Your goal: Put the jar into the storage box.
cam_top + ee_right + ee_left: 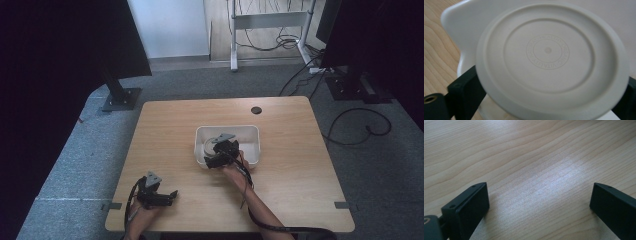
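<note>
A round cream lid (549,57) with a ring of embossed lettering sits between the black jaws of my right gripper (547,87), which is shut on its rim. Behind it is a white plastic bin (456,20). From above, the bin (250,129) lies at the middle of the wooden table (170,130), and the right gripper (214,161) holds the lid (209,145) over the bin's left end. My left gripper (170,195) rests near the table's front left corner. It is open, with bare wood between its jaws (539,192).
A dark cable hole (256,110) sits near the table's far edge. On the carpet stand a black stand base (121,98) at the far left, a white frame leg (233,40) at the back, and loose cables (360,125) to the right.
</note>
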`<state>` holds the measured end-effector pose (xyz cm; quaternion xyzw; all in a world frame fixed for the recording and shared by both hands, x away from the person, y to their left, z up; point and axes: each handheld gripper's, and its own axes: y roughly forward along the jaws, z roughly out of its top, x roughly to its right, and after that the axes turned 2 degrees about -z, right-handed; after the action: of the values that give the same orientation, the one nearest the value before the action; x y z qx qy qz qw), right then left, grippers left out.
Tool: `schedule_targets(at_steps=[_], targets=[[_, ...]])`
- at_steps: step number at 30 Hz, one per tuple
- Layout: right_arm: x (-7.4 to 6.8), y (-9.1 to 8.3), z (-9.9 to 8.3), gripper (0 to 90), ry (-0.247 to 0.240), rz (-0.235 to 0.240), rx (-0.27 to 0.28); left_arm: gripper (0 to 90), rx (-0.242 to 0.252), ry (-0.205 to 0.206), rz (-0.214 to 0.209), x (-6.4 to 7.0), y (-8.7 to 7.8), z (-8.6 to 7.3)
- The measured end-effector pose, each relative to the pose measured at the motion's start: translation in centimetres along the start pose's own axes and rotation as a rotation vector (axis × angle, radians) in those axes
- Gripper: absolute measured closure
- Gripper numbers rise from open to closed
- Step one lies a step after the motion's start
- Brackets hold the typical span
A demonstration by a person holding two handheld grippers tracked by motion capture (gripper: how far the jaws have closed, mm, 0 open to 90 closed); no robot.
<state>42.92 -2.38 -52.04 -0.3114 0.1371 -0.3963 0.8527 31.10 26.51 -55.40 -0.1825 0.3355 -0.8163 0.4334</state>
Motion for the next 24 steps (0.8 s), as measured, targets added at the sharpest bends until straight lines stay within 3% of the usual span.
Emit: schedule_targets(at_steps=[24], targets=[[0.5,-2.5,-0.3,3.3,-0.048,0.033,0.025,2.1,0.000,0.000,0.000,0.0,0.0,0.0]])
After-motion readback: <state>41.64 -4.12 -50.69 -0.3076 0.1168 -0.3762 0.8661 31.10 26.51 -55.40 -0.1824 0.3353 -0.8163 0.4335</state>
